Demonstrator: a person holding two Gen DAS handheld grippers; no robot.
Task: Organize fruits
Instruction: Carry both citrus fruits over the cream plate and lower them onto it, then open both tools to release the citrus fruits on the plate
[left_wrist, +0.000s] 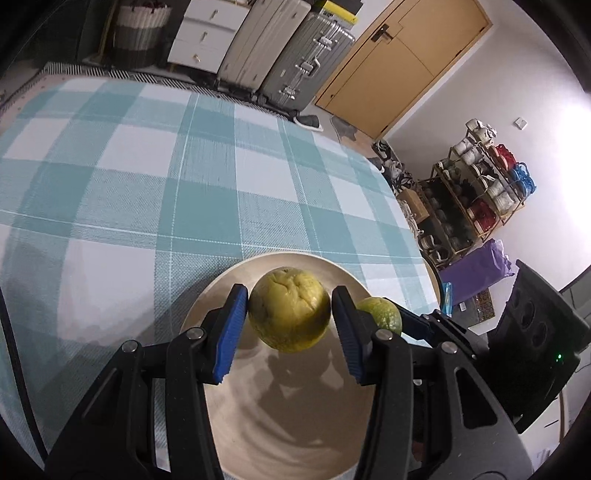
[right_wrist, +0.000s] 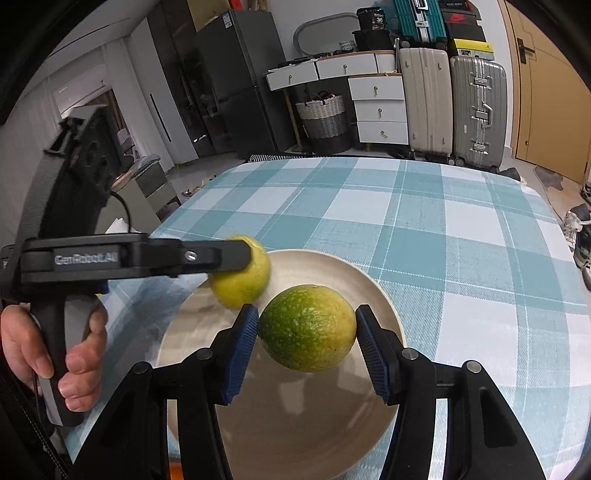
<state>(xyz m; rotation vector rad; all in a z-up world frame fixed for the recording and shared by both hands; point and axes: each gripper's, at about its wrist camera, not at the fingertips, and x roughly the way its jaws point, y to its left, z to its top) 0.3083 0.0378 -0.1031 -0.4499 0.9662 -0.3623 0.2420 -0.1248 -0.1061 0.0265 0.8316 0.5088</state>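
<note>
Above the beige plate (right_wrist: 380, 295), left gripper (left_wrist: 290, 314) clamps a yellow citrus (left_wrist: 290, 308); right gripper (right_wrist: 306, 332) clamps a green citrus (right_wrist: 308, 326).

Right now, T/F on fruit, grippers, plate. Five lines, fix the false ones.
1. Each gripper holds one citrus fruit. True: the left gripper clamps the yellow fruit, the right gripper the greener fruit.
2. Both fruits rest on the plate. False: both hang above the cream plate, with shadows beneath them.
3. The plate already holds a third fruit. False: no other fruit shows on it.
4. The plate sits on a teal checked tablecloth. True.
5. The right gripper's jaws are empty. False: the blue pads press the greener fruit from both sides.
</note>
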